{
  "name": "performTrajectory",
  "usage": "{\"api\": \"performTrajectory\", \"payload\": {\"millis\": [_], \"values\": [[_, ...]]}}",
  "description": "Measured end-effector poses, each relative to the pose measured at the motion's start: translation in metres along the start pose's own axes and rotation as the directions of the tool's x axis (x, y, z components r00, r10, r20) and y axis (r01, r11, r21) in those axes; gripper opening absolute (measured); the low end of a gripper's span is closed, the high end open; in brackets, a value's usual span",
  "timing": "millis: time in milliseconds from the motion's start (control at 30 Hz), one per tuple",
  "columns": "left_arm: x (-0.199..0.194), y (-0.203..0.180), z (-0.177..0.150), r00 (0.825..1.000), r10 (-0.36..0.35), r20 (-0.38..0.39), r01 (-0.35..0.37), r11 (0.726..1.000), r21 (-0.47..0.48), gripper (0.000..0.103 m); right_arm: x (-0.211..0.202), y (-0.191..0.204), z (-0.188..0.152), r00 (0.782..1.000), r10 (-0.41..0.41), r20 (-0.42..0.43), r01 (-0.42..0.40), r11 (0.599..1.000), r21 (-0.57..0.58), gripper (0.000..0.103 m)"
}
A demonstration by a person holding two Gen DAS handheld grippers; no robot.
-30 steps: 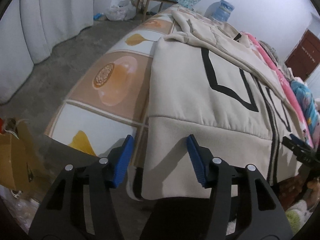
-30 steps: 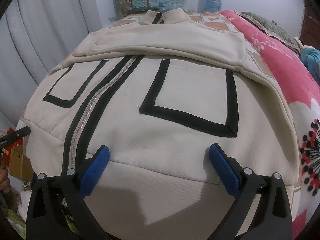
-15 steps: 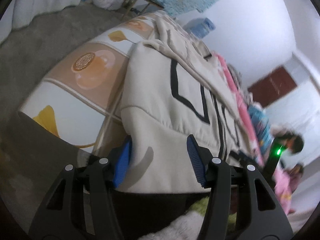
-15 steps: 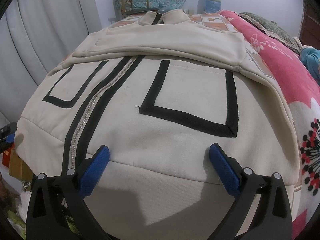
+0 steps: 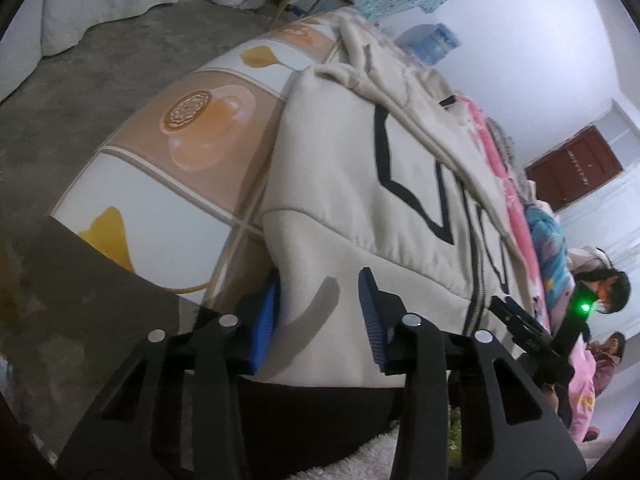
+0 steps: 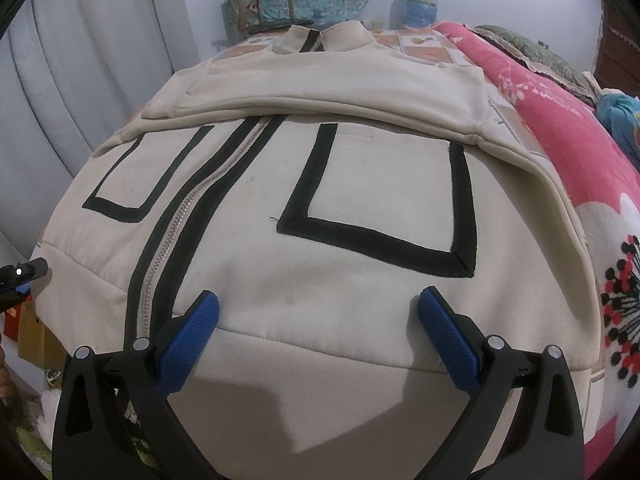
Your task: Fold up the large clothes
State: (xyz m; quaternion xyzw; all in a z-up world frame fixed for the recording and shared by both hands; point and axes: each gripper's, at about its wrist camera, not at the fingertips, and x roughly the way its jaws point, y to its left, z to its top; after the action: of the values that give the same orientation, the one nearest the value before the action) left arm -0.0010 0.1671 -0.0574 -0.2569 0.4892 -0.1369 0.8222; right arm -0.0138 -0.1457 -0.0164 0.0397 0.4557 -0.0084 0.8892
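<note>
1. Cream fleece fills the left wrist view: the jacket point(image 5: 360, 184) lies flat on a table covered by a cup-print cloth point(image 5: 168, 168), sleeves folded across its chest, hem band hanging over the near table edge. The left gripper point(image 5: 320, 312) is at the jacket's hem corner and its jaws are closing, with the corner of the band between them. The left blue pad point(image 5: 266, 322) sits against the side edge of the fabric; the right pad stands a little off the band's face, so I read this as not yet a firm pinch. Beyond the jacket's zip the other tool shows dark, a green light on it.

2. Over to the right wrist view: same jacket point(image 6: 320, 208), zip point(image 6: 172, 240) left of centre, black-outlined pockets either side. The right gripper point(image 6: 316, 332) hovers just above the hem seam on the pocket side of the zip, jaws spread wide, nothing between them, blue fingertips point(image 6: 192, 332) clear of the cloth.

3. Step in hand, as I judge it: taking hold of the hem's two ends for the bottom-up fold.

4. Next call: the left finishes its pinch; the right drops onto the hem, closes, then both lift together toward the collar.
</note>
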Motion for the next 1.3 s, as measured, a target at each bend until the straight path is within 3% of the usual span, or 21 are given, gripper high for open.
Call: {"api": "performTrajectory", "payload": {"millis": [133,267,433,533,600,667,900,1100,1300], "values": [[0.005,-0.012,0.000,0.995,0.101,-0.005,-0.100,0.994,0.040,0.033,0.000,0.000,-0.001,1.000,0.006,0.004,-0.006,1.000,-0.008,0.097],[0.012,-0.028,0.000,0.970,0.242,-0.013,-0.239,0.965,0.110,0.030,0.001,-0.001,0.000,1.000,0.011,0.006,-0.011,1.000,-0.016,0.097],[0.018,-0.049,-0.004,0.919,0.395,0.018,-0.390,0.897,0.209,0.029,0.001,0.000,-0.002,1.000,0.014,0.020,-0.014,1.000,-0.023,0.097],[0.025,-0.063,-0.008,0.872,0.486,0.053,-0.480,0.832,0.279,0.027,0.000,0.001,-0.003,0.999,0.019,0.030,-0.018,0.999,-0.031,0.097],[0.029,-0.072,-0.008,0.843,0.534,0.066,-0.525,0.792,0.310,0.025,0.000,0.000,-0.005,0.999,0.023,0.036,-0.022,0.999,-0.040,0.097],[0.031,-0.077,-0.006,0.827,0.558,0.068,-0.548,0.774,0.318,0.024,-0.001,0.000,-0.006,0.999,0.029,0.041,-0.027,0.999,-0.047,0.097],[0.029,-0.075,-0.002,0.825,0.563,0.050,-0.553,0.788,0.272,0.024,-0.001,0.000,-0.005,0.998,0.044,0.050,-0.040,0.997,-0.066,0.097],[0.034,-0.082,-0.004,0.805,0.590,0.056,-0.580,0.765,0.280,0.024,0.000,0.000,-0.005,0.997,0.055,0.054,-0.051,0.995,-0.080,0.097],[0.035,-0.083,-0.005,0.796,0.602,0.058,-0.592,0.755,0.282,0.024,0.000,0.000,-0.005,0.997,0.055,0.057,-0.050,0.995,-0.081,0.097]]}}
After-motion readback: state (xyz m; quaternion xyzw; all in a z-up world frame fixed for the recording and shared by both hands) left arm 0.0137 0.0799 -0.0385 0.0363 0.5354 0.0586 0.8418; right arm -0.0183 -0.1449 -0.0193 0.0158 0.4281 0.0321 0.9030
